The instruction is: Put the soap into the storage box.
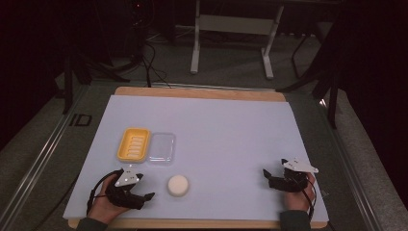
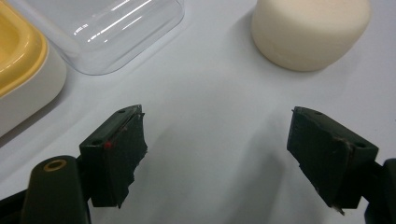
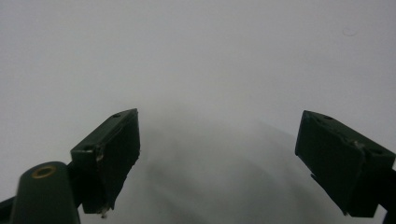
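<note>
- The left gripper [image 1: 146,196] lies low at the near edge of the surface [image 1: 226,125], just left of the round cream soap bar [image 1: 178,185]; its jaws stand apart with nothing between them and press on nothing.
- In the left gripper view the same gripper [image 2: 217,154] shows bare white surface [image 2: 210,102] between its two black pads, and the soap bar [image 2: 310,32] sits ahead and to the right of the gap, apart from both pads.
- The soap bar rests flat on the surface, alone, touching neither gripper.
- Just beyond the soap bar and a little to its left lies a clear plastic lid [image 1: 161,147], flat on the surface.
- A yellow soap dish [image 1: 133,143] with a ribbed floor sits just beside that lid, on the side farther from the soap bar; whether the two touch I cannot tell.
- In the left gripper view the lid [image 2: 107,32] and the yellow dish [image 2: 21,60] lie to the left of the soap bar.
- The right gripper [image 1: 266,174] is well to the right of the soap bar, held in the person's right hand [image 1: 300,195] near the front edge.
- Its jaws [image 3: 217,158] are wide apart over plain white surface, holding nothing.
</note>
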The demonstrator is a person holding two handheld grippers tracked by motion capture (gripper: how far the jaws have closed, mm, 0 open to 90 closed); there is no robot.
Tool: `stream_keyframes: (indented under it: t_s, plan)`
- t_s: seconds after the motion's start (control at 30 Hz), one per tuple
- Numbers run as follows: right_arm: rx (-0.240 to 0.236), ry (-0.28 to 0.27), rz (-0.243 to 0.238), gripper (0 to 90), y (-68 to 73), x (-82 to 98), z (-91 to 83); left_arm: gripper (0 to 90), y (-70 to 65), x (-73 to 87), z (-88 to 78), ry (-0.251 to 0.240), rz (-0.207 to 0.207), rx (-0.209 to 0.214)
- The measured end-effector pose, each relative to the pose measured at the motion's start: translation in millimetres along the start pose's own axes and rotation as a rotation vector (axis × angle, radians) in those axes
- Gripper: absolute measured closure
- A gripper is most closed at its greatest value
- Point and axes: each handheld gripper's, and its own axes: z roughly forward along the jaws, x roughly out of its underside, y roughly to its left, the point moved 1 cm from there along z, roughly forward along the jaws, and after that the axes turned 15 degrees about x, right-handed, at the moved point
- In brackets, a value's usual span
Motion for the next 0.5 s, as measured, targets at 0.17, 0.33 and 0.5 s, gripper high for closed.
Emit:
stream_keyframes:
  t_s: [0.17, 0.33, 0.5]
  plan:
    - [0.003, -0.003, -0.001, 13.9, 0.0, 0.1, -0.3, 17.5, -1.1, -3.3, 2.0, 0.0, 0.008, 0.0]
    - [0.004, -0.006, 0.001, 13.9, -0.2, 0.2, -0.6, 16.2, -3.2, -7.2, 3.4, -0.004, 0.027, 0.023]
    - [0.005, -0.007, 0.002, 13.9, -0.2, 0.3, -0.7, 15.7, -5.4, -9.4, 7.3, 0.008, 0.04, 0.037]
